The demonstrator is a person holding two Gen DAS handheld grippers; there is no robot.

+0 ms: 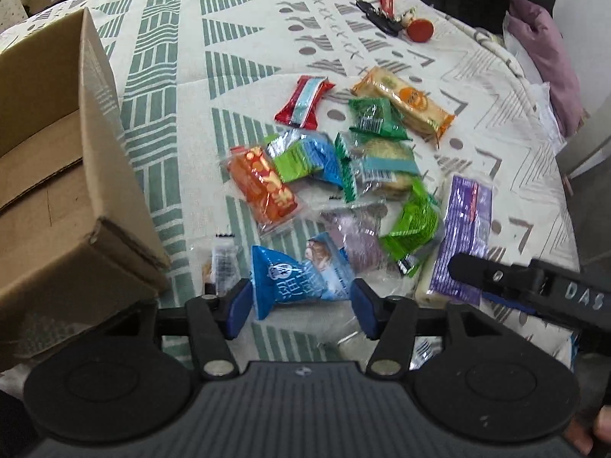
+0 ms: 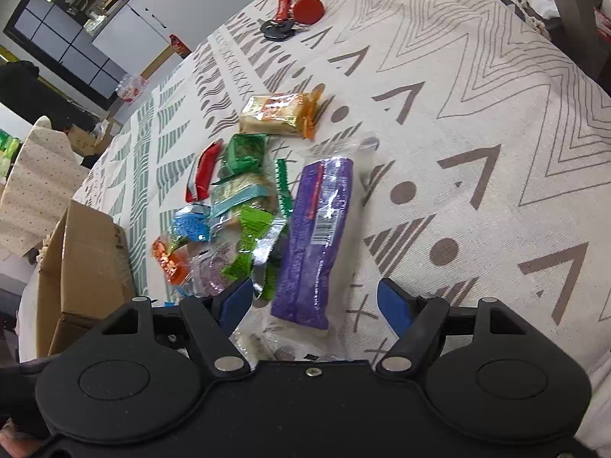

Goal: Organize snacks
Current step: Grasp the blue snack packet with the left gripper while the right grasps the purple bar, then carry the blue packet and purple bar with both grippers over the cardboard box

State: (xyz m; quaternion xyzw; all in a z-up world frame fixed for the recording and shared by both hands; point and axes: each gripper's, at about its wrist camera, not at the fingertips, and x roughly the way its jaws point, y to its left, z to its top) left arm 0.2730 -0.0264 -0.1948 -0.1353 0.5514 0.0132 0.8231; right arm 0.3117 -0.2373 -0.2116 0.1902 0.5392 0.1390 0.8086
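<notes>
Left claw (image 1: 301,305): spread wide, pads either side of the blue snack packet (image 1: 301,273) – bracketing it, no squeeze visible
Right claw (image 2: 315,303): released, gripping nothing, its fingers astride the near end of the purple wafer pack (image 2: 315,240)
Snack pile: loose wrappers in the middle of the table (image 2: 477,95), overlapping – orange packet (image 1: 263,187), green packet (image 1: 414,225), red bar (image 1: 303,101), cracker pack (image 1: 404,101)
Box: open cardboard box (image 1: 57,191) just left of the pile, its visible interior bare
Handling, judged: the packets look light, crinkly and slick – the puffed blue one would give under pressure, so take it across the flat crimped seam, gently
Purple pack, judged: long and stiffer; hold mid-length, not the clear film edge
Stray items: keys (image 1: 382,17) lie well apart, at the far side
</notes>
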